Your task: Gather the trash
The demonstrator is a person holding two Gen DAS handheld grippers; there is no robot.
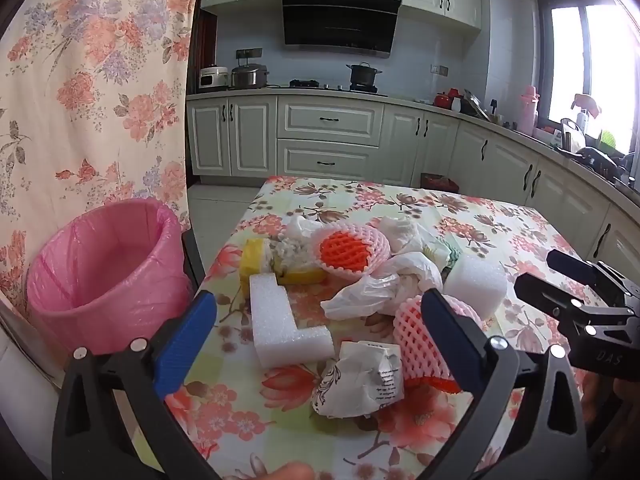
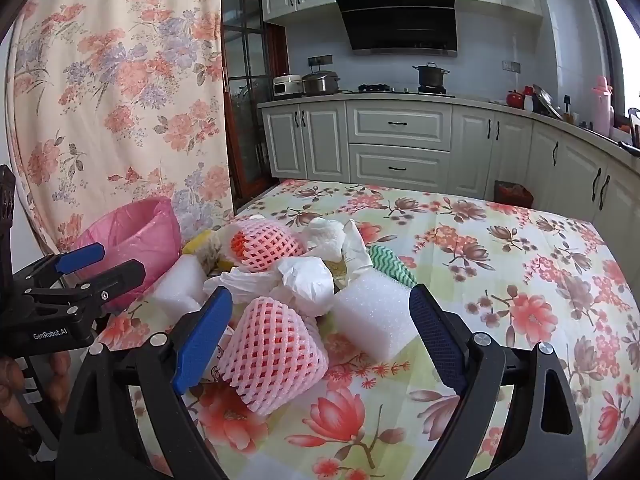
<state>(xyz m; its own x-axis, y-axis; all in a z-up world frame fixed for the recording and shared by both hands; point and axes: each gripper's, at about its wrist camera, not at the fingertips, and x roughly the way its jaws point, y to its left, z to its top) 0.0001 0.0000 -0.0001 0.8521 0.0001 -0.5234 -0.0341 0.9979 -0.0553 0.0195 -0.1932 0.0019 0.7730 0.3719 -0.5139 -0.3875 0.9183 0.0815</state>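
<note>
Crumpled paper point(image 1: 360, 380) lies closest under the left gripper point(image 1: 316, 328), whose blue fingers point(image 1: 186, 344) stand wide apart and hold nothing. Behind the paper sits an L-shaped foam piece point(image 1: 280, 324); the pink-lined bin point(image 1: 104, 276) stands off the table's point(image 1: 460, 216) left edge.

From the right wrist, a pink foam net point(image 2: 274, 354) rests between the right gripper's point(image 2: 320, 328) spread, empty fingers, a white foam block point(image 2: 374, 312) just beside it and the bin point(image 2: 136, 236) far left.

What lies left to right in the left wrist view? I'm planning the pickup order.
Pink-lined trash bin → L-shaped white foam piece → crumpled printed paper → pink foam fruit net → white foam block → right gripper.
</note>
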